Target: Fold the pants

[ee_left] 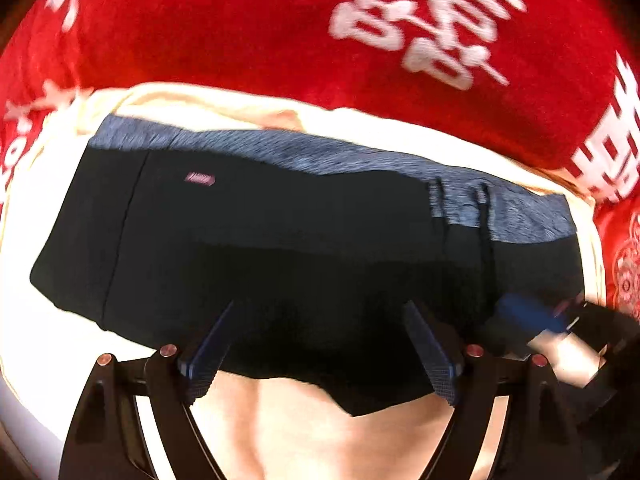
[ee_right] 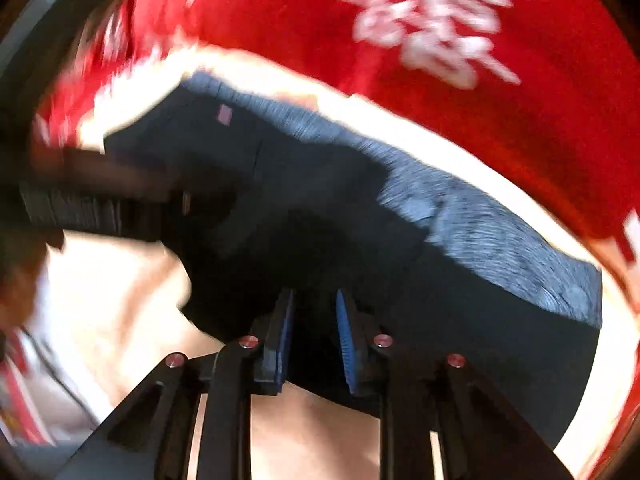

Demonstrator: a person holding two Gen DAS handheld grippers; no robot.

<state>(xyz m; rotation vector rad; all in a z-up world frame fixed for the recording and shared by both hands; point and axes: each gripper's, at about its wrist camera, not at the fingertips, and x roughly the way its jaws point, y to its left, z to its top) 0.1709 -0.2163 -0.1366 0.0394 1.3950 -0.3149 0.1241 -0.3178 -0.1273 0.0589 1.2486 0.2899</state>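
Observation:
The pants point(ee_left: 280, 248) are black with a blue-grey waistband point(ee_left: 328, 156) and a small pink label point(ee_left: 199, 179). They lie folded into a broad block on a cream cloth point(ee_left: 48, 208). My left gripper point(ee_left: 320, 312) is open, its fingers spread over the near edge of the pants. The right gripper point(ee_left: 560, 320) shows at the lower right of the left wrist view. In the right wrist view the pants point(ee_right: 320, 208) fill the middle. My right gripper point(ee_right: 314, 300) has its blue pads a narrow gap apart over the dark near edge. The view is blurred, so I cannot tell if cloth is pinched.
A red blanket point(ee_left: 280, 32) with white characters lies beyond the cream cloth and also shows in the right wrist view point(ee_right: 300, 20). The left gripper's dark body point(ee_right: 80, 200) crosses the left of the right wrist view.

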